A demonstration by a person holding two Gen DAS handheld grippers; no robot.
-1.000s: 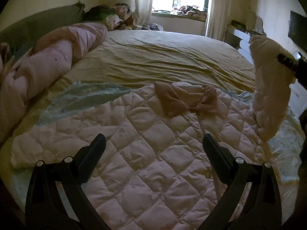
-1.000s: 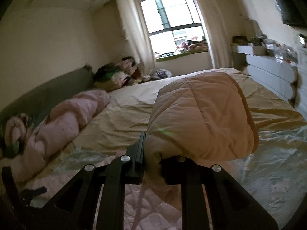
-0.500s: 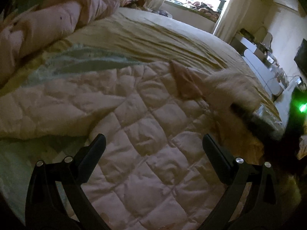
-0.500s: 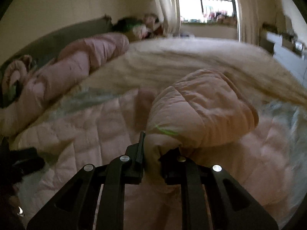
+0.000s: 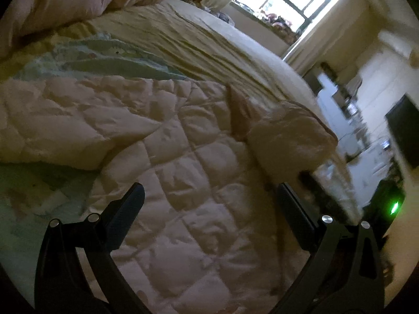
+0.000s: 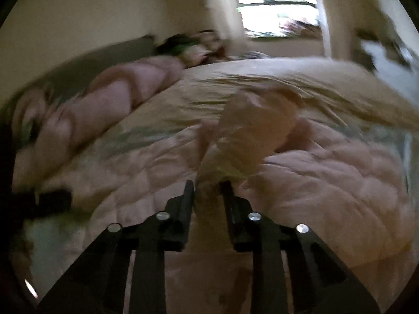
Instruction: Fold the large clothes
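Since a second ago the sleeve (image 6: 246, 141) has come down from hanging high over the bed (image 5: 209, 39) to lie on the coat (image 5: 162, 162), carried there by the right gripper (image 6: 208, 193); both wrist views now tip lower onto the quilting.

That coat, pale pink and quilted, is spread flat on the bed, running under and ahead of both pairs of fingers. It looks puffy, soft and light, likely to spring back from a crease, so a fold probably wants pressing flat; its shell looks smooth and may slide on the sheet.

Ahead of the right fingers the sleeve stands up in a padded lump, its end between the jaws, which are nearly together and pinch the cloth. Thick seams and cuffs should give the surest hold.

Over the coat's near part the left gripper (image 5: 209, 204) hovers, jaws spread wide with nothing between them. The other sleeve (image 5: 60, 123) lies out to the left of its fingers, probably the next place to take hold.
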